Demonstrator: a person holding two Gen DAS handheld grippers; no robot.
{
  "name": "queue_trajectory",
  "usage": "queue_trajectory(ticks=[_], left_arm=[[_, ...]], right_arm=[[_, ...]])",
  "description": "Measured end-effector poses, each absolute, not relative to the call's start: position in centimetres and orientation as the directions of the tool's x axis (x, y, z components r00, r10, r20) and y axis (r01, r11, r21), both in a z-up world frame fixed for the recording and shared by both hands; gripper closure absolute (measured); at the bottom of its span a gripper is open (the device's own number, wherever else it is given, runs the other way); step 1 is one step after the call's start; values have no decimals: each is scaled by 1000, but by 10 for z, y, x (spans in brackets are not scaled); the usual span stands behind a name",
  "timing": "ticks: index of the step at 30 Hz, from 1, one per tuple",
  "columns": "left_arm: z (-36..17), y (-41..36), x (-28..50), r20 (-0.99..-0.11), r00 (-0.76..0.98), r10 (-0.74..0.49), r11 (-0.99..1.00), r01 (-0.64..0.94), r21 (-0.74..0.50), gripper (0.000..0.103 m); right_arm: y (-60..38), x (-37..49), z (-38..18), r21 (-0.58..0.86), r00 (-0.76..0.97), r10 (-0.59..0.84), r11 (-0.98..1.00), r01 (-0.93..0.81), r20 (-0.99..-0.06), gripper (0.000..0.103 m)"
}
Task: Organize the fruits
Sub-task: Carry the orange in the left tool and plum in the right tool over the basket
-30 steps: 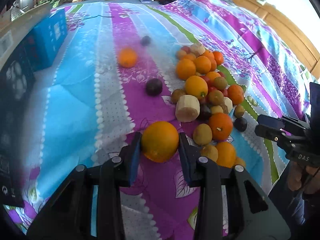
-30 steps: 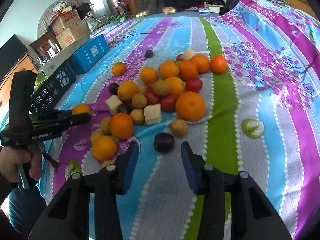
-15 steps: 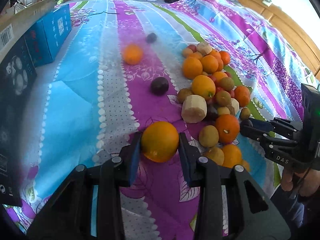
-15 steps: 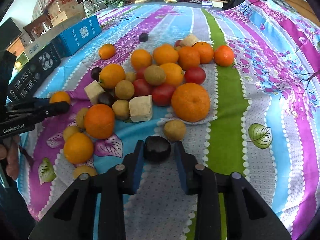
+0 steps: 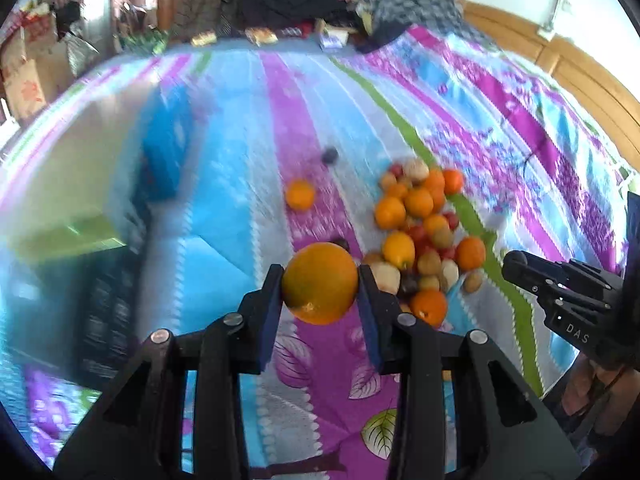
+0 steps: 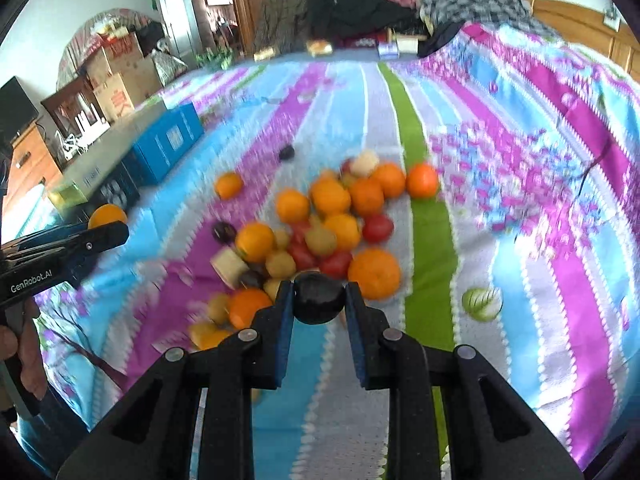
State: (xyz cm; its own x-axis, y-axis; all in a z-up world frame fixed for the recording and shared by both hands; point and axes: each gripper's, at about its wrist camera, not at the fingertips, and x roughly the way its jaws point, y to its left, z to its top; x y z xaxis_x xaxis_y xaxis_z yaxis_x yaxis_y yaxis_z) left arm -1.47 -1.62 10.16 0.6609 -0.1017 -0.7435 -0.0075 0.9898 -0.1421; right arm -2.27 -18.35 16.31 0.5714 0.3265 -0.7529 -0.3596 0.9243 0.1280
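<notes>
Two fruits in hand, one per gripper; advice follows view by view.

Left wrist view:
- Left gripper (image 5: 320, 280) clamped on orange (image 5: 320, 283), pads against both flanks, fruit seated near the fingertips and clear of the bedspread (image 5: 224, 240).
- Keep clamp pressure steady; round skin so far forward may roll out of the pads.
- Pile (image 5: 424, 236) lies beyond the fingertips, to their right. Stray orange (image 5: 300, 195) and dark stray (image 5: 330, 155) lie ahead, well apart from the pile.
- Judged sensible: carry toward the stray orange, group like with like.
- Lower until the fruit touches cloth before parting the fingers; a drop onto soft cloth invites rolling.
- Blue box (image 5: 166, 152) to the left of the fingers: keep clear.

Right wrist view:
- Right gripper (image 6: 319, 298) clamped narrow on dark fruit (image 6: 319, 298), held between the fingertips, above the near edge of the pile (image 6: 320, 224).
- Jaws just closed; fruit now gripped between them.
- Small, smooth, possibly soft: no extra squeeze.
- Large orange (image 6: 374, 274) just right of the fingertips; lift straight up before traversing, avoid knocking it.
- Judged target: dark stray (image 6: 286, 153) beyond the pile.
- Left gripper (image 6: 108, 236) visible at far left; keep paths from crossing.
</notes>
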Motion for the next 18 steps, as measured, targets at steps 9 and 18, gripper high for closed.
queue_trajectory(ticks=[9, 18], left_arm=[[145, 24, -30, -713, 701, 8, 979, -149, -136, 66], [181, 59, -57, -670, 734, 115, 960, -256, -116, 66]], right_arm=[[-149, -13, 227, 74, 637, 328, 917, -392, -698, 74], [-98, -15, 268, 80, 621, 402, 874, -479, -673, 74]])
